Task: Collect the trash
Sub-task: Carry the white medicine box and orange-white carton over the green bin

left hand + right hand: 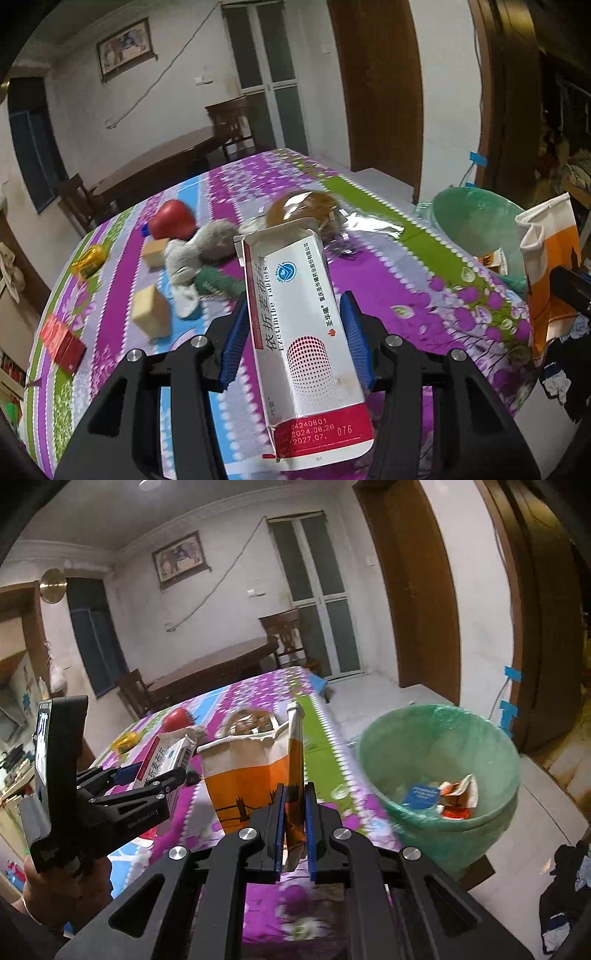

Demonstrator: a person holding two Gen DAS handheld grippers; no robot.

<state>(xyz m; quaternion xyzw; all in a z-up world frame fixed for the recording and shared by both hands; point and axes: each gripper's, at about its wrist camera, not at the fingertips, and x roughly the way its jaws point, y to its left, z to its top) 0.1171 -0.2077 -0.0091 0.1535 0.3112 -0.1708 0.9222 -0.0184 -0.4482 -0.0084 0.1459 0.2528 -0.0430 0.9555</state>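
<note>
Cardboard, white and red: flattened medicine carton (306, 332) clamped mid-length in left gripper (295, 328), above the floral tablecloth (424, 280). Right gripper (294, 827) pinches one wall of the orange-and-white paper bag (255, 779), held over table edge. Both look light and crushable; grip edges, gently. Green-lined bin (443, 753) just beside, partly filled.

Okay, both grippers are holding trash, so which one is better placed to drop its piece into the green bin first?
Right. The right gripper, clamped on the orange-and-white paper bag, sits beside the green-lined round bin. The left gripper, holding the white-and-red cardboard tablet box, is farther over the floral tablecloth.
</note>
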